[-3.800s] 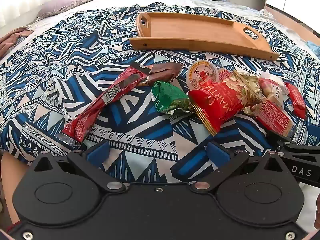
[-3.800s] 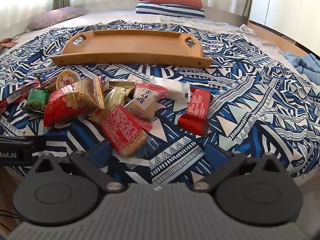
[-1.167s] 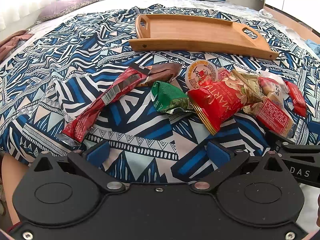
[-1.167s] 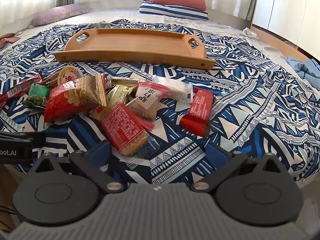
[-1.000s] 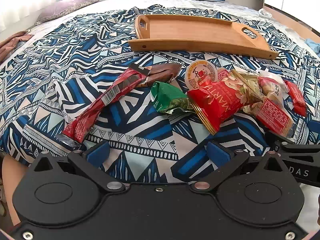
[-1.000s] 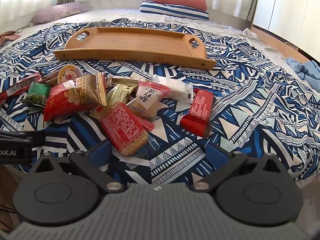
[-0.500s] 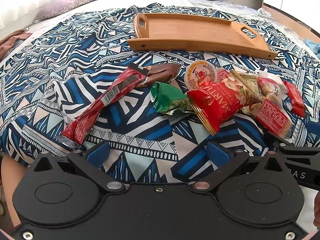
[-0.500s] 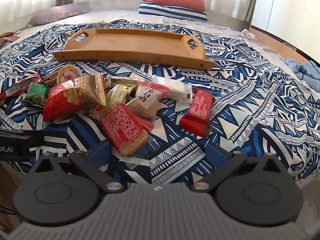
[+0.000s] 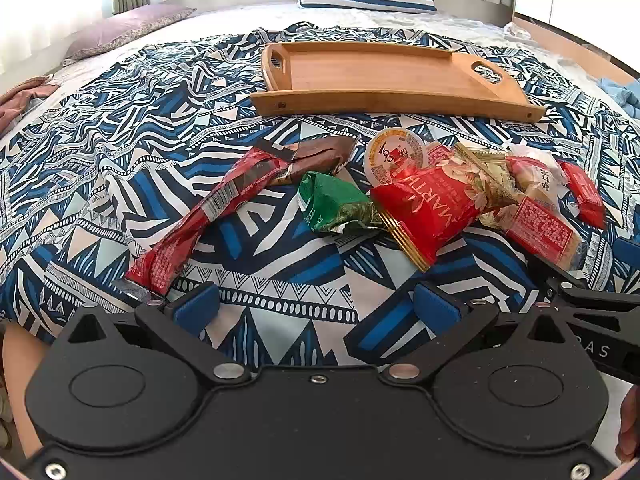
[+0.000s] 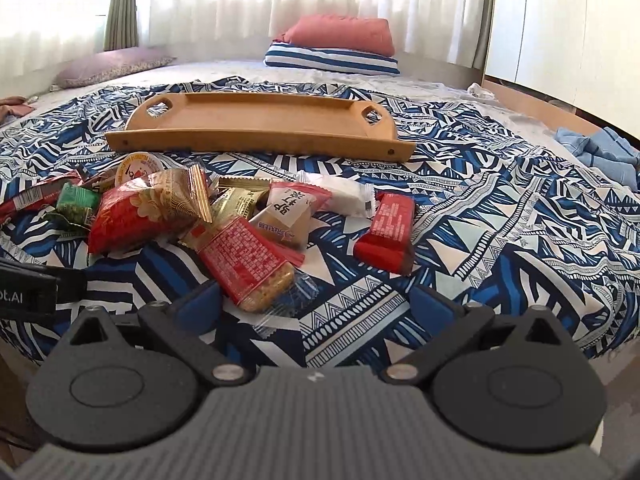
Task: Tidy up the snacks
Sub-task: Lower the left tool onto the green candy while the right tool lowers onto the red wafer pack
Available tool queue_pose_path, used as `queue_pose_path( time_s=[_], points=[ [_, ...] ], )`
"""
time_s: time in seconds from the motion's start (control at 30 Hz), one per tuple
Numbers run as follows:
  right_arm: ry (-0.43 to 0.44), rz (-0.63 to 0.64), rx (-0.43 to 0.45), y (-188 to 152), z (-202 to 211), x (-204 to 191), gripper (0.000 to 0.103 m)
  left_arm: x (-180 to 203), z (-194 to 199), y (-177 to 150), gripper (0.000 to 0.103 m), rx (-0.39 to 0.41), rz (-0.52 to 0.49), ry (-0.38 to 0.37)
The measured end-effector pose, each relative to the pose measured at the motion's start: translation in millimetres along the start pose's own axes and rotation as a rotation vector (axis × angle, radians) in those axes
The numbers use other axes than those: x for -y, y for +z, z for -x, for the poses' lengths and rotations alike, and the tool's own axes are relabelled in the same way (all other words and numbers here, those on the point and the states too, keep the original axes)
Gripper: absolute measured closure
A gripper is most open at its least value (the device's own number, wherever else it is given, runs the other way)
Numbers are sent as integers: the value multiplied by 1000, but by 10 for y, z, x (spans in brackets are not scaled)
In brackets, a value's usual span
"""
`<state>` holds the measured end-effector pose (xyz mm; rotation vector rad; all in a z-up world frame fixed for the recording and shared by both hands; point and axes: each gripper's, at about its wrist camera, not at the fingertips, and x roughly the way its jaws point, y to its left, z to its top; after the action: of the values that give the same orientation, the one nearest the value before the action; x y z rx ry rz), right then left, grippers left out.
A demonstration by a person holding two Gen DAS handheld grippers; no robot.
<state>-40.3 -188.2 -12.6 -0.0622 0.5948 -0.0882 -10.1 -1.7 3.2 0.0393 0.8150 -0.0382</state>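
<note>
Several wrapped snacks lie in a loose pile on a blue patterned bedspread [image 9: 100, 152]. In the left wrist view I see a long red bar [image 9: 208, 216], a brown bar [image 9: 316, 156], a green packet [image 9: 336, 204], a round jelly cup [image 9: 396, 154] and a big red bag [image 9: 432, 208]. The right wrist view shows a red cracker pack [image 10: 244, 260], a small red bar [image 10: 390, 226] and a white packet [image 10: 344, 192]. An empty wooden tray [image 9: 384, 76] [image 10: 256, 124] lies beyond the pile. My left gripper [image 9: 316, 308] and right gripper [image 10: 316, 304] both hover open at the near edge, holding nothing.
Pillows [image 10: 336, 46] lie at the head of the bed, with a purple one [image 10: 112, 66] to the left. Blue clothing [image 10: 604, 152] is bunched at the right edge. The bedspread's near edge drops off just under both grippers.
Both cameras have tilted up slightly, most in the right wrist view, so more of the pillows and curtains shows. The snacks and the tray have not moved.
</note>
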Motion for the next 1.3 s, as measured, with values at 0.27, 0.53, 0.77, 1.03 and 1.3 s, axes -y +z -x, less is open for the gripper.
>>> queue_pose_path(
  time_s=[0.27, 0.53, 0.77, 1.03, 1.3],
  points=[
    [9, -9, -4, 47, 29, -1, 0, -97, 147, 68, 18, 89, 42, -58],
    [58, 38, 89, 75, 189, -87, 7, -193, 222, 202, 44, 137, 113, -108],
    [73, 83, 111, 140, 174, -162, 25, -123, 83, 310, 45, 144, 91, -65],
    [90, 128, 99, 153, 148, -241, 49, -97, -79, 314, 67, 116, 127, -94],
    [74, 111, 84, 129, 126, -265, 33, -152, -77, 279, 62, 123, 169, -107]
  ],
)
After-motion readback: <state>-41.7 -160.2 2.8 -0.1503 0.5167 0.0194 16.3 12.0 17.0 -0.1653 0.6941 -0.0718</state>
